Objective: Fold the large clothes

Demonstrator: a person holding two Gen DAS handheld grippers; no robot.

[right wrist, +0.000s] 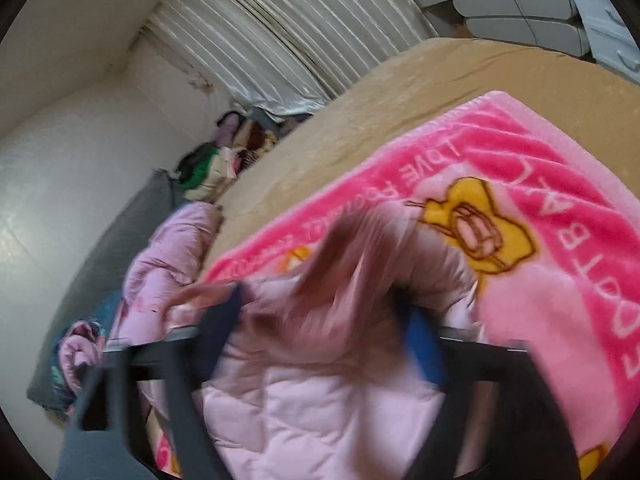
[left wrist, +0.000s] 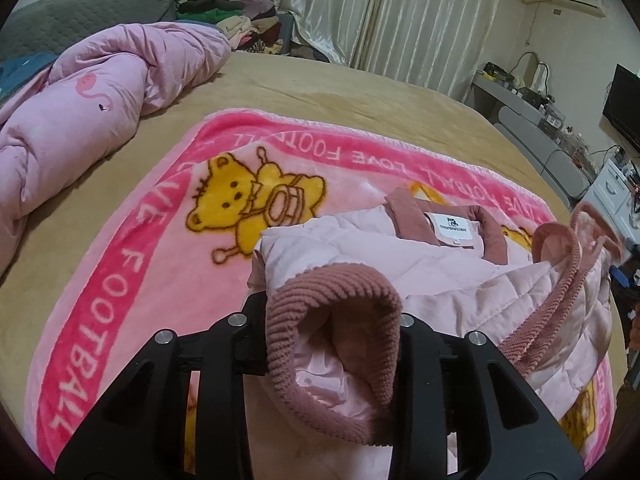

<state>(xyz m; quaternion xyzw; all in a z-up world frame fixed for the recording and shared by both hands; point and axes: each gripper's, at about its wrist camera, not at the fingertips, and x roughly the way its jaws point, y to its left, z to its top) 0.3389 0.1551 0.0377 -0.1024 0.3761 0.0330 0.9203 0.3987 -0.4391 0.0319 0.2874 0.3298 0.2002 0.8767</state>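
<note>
A pale pink quilted jacket (left wrist: 460, 276) with dusty-rose corduroy trim lies on a pink teddy-bear blanket (left wrist: 132, 264), its collar and white label facing up. My left gripper (left wrist: 334, 340) is shut on the jacket's corduroy edge (left wrist: 332, 292), which folds over the fingers. In the right wrist view, which is blurred, my right gripper (right wrist: 320, 328) is shut on the jacket (right wrist: 316, 412), with quilted lining bunched between the fingers above the blanket (right wrist: 560, 280).
The blanket lies on a tan bed (left wrist: 320, 92). A rolled pink duvet (left wrist: 80, 120) lies at the left, and a pile of clothes (left wrist: 236, 12) at the bed's far corner. Curtains, a desk and a TV stand beyond the bed.
</note>
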